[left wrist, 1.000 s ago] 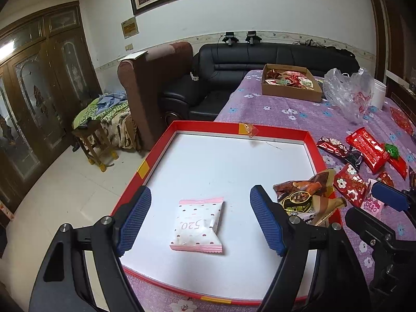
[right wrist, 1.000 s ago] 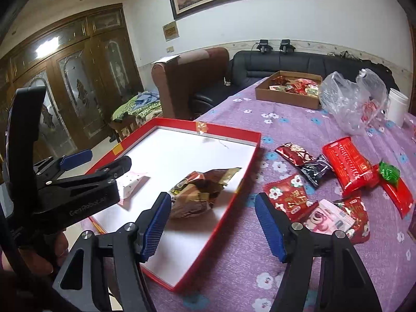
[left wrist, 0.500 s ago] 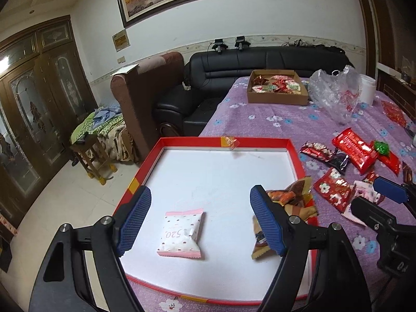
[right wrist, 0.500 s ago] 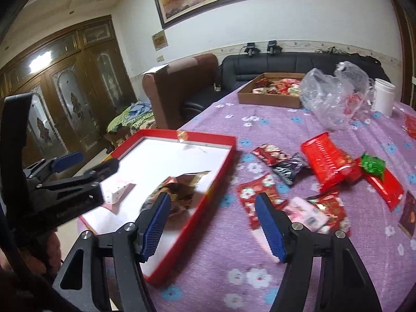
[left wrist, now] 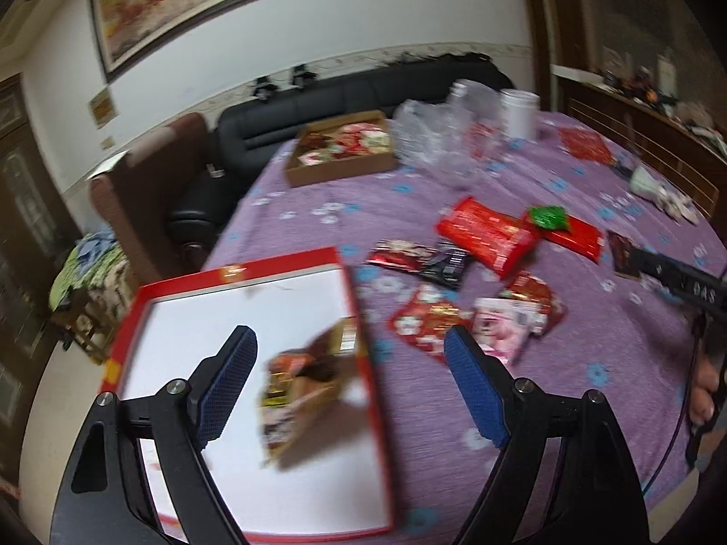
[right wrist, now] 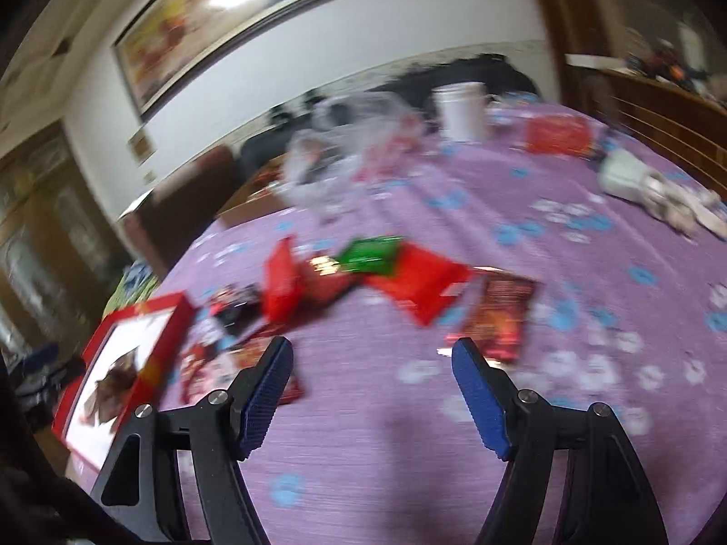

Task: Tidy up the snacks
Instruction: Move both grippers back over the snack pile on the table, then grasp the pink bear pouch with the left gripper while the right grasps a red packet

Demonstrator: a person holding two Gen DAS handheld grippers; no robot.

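Purple tablecloth (right wrist: 363, 454), scattered snacks (left wrist: 486, 231), both tools opening, empty

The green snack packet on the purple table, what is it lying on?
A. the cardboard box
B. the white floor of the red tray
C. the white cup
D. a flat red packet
D: in the left wrist view the green packet lies on top of a flat red packet out on the purple tablecloth, well away from the red tray.
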